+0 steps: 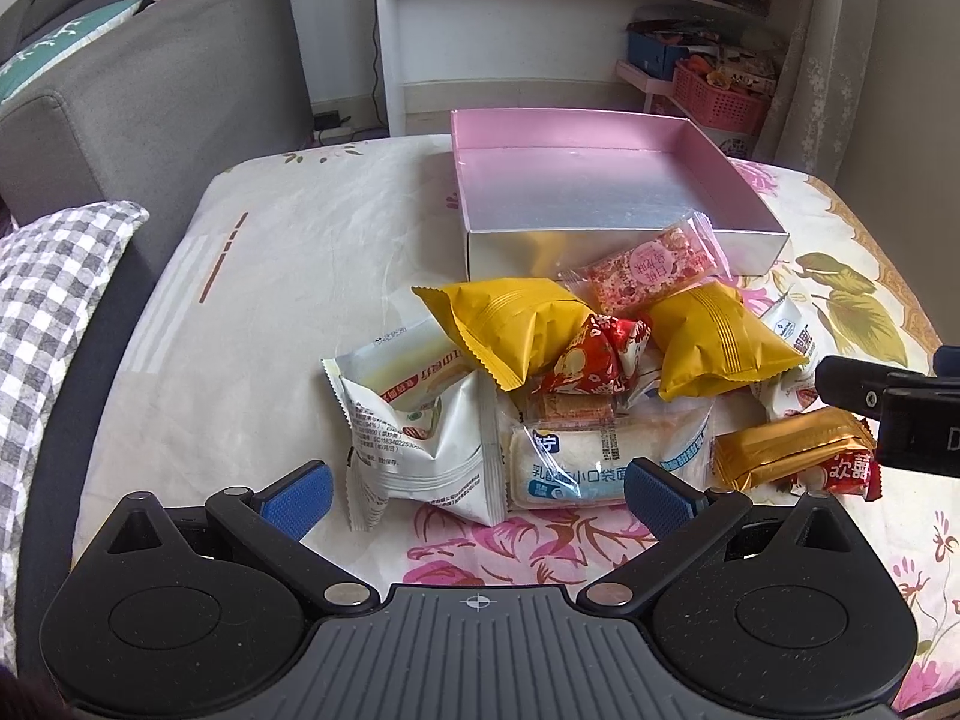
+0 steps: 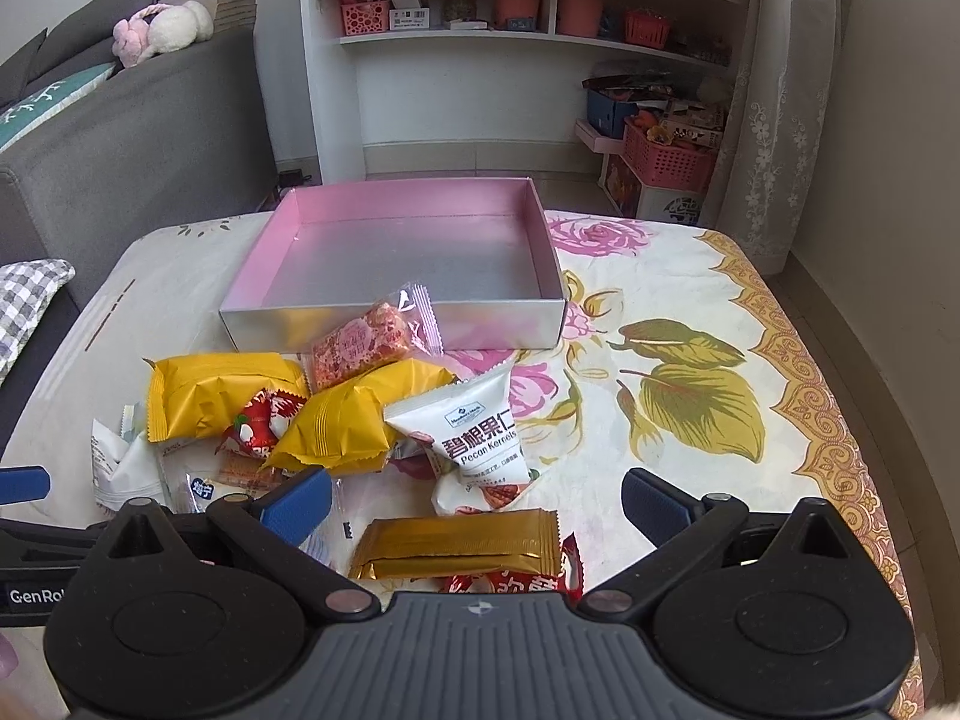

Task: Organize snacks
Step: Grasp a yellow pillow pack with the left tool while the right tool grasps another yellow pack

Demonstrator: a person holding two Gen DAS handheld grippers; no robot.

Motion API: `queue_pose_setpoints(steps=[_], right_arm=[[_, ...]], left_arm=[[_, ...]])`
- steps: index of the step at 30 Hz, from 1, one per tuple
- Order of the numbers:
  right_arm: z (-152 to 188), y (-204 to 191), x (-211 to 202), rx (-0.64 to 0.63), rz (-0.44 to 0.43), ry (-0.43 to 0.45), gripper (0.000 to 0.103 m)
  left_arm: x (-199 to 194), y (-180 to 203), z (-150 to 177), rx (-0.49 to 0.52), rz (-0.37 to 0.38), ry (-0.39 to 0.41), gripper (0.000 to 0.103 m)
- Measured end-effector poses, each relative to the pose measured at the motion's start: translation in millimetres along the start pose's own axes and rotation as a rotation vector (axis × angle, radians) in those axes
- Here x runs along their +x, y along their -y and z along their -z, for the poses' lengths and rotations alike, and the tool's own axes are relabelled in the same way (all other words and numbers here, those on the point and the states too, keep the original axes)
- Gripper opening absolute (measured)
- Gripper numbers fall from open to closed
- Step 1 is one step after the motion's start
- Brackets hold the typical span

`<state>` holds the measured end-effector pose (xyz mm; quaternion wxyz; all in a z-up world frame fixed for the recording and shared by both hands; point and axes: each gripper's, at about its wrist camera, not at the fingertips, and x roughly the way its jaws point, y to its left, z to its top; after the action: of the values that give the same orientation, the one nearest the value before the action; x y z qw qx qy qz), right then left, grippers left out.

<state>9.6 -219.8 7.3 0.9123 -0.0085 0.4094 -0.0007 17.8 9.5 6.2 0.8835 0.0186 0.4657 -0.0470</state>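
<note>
- The left gripper [image 1: 477, 495] sits nearest, its blue-padded fingers spread wide with nothing between them, low over the flowered tablecloth [image 1: 528, 546].
- The right gripper [image 2: 477, 507] is likewise wide open and holds nothing; a gold packet [image 2: 456, 546] lies just ahead, between its fingers.
- Just past the left gripper lies a pile of snacks: a white bag [image 1: 420, 444], a clear wrapped bread roll [image 1: 600, 459], two yellow packets [image 1: 516, 330] touching a small red candy [image 1: 591, 360], and a pink-speckled bar [image 1: 648, 264].
- A white pecan bag [image 2: 480, 438] rests at the pile's right edge.
- Behind the pile, the pink bar leans against the front wall of an open pink-lined box [image 1: 600, 249].
- Farther back stand a grey sofa [image 1: 150, 90] and white shelves [image 2: 456, 42].
</note>
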Motion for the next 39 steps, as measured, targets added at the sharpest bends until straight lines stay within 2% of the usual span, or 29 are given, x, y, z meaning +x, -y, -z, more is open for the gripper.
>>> queue_pose_setpoints(steps=[2, 5, 8, 13, 19, 22, 24, 26, 28, 31, 39], right_arm=[[-5, 3, -1, 0.004, -0.018, 0.000, 0.096], [-15, 8, 4, 0.016, -0.049, -0.049, 0.096], [-25, 17, 11, 0.056, -0.124, -0.088, 0.094], [-40, 24, 25, 0.114, -0.209, -0.152, 0.091], [-52, 22, 40, 0.184, -0.315, -0.195, 0.087], [-57, 20, 46, 0.206, -0.346, -0.196, 0.082], [-59, 21, 51, 0.239, -0.377, -0.201, 0.070], [-60, 22, 57, 0.269, -0.401, -0.213, 0.064], [-60, 21, 64, 0.288, -0.415, -0.228, 0.058], [-57, 18, 74, 0.290, -0.408, -0.258, 0.055], [-50, 6, 83, 0.227, -0.354, -0.282, 0.054]], left_arm=[[1, -3, -5, 0.006, 0.021, -0.002, 0.103], [2, -10, -14, 0.010, 0.034, -0.001, 0.103], [6, -20, -26, -0.002, 0.047, -0.005, 0.103], [20, -36, -50, -0.026, 0.157, -0.002, 0.103], [44, -33, -69, 0.054, 0.257, 0.019, 0.101], [53, -33, -76, 0.048, 0.307, 0.032, 0.097], [60, -34, -80, 0.042, 0.316, 0.030, 0.092], [66, -34, -82, 0.050, 0.319, 0.027, 0.086], [73, -34, -82, 0.053, 0.325, 0.014, 0.076], [82, -34, -81, 0.051, 0.327, -0.017, 0.068], [86, -27, -73, 0.119, 0.322, -0.076, 0.067]])
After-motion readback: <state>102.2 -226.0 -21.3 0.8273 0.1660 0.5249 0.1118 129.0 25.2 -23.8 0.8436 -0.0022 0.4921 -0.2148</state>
